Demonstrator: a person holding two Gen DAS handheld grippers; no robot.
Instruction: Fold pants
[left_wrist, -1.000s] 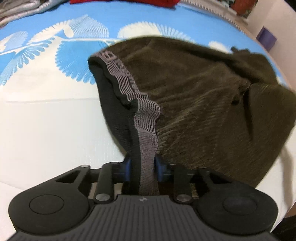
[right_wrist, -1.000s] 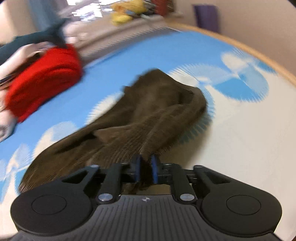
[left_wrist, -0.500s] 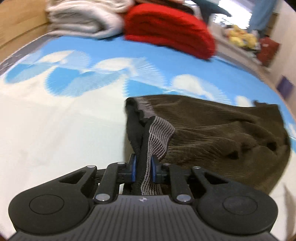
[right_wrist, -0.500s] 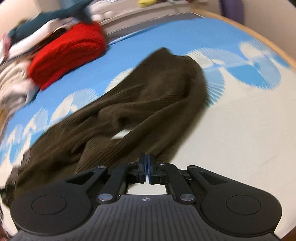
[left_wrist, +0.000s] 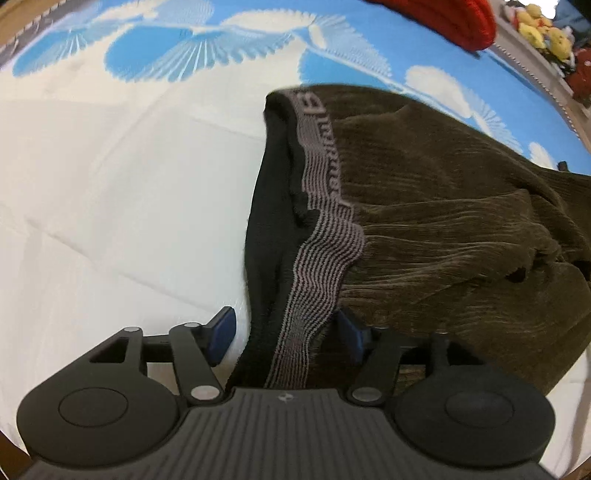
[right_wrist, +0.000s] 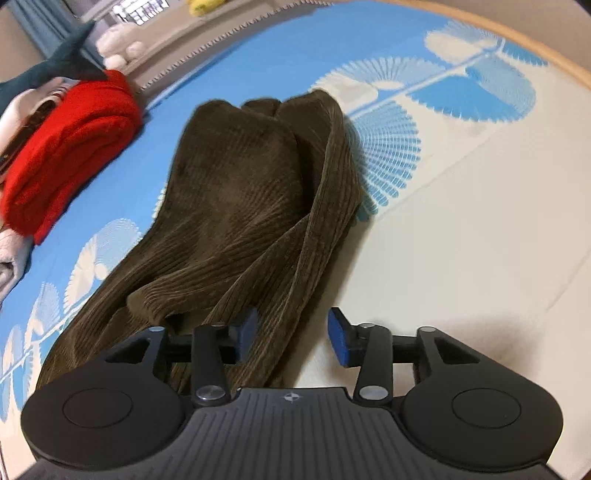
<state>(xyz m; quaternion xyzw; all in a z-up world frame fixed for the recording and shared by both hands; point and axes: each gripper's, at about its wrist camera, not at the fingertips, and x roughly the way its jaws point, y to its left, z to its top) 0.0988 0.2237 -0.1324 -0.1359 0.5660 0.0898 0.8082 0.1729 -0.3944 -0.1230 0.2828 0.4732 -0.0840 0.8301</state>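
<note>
- Lying between the spread blue pads (left_wrist: 221, 334) of the left gripper (left_wrist: 286, 332), the waistband (left_wrist: 314, 243) runs through the gap; the jaws stand released, and it cannot be told whether either pad touches it.
- Standing released too, the right gripper (right_wrist: 291, 334) has a ribbed fold of the pants (right_wrist: 243, 206) between its pads, close to the left pad (right_wrist: 246, 332) and apart from the right one.
- The brown pants (left_wrist: 443, 229) lie bunched on the bed (left_wrist: 110, 206), waistband at the left, legs folded towards the far right.
- Beyond, the sheet turns blue with white fan patterns.
- A red knit (right_wrist: 62, 155) is rolled up at the far left, near pale laundry.
- Yellow plush toys (left_wrist: 543, 26) sit at the far edge.
</note>
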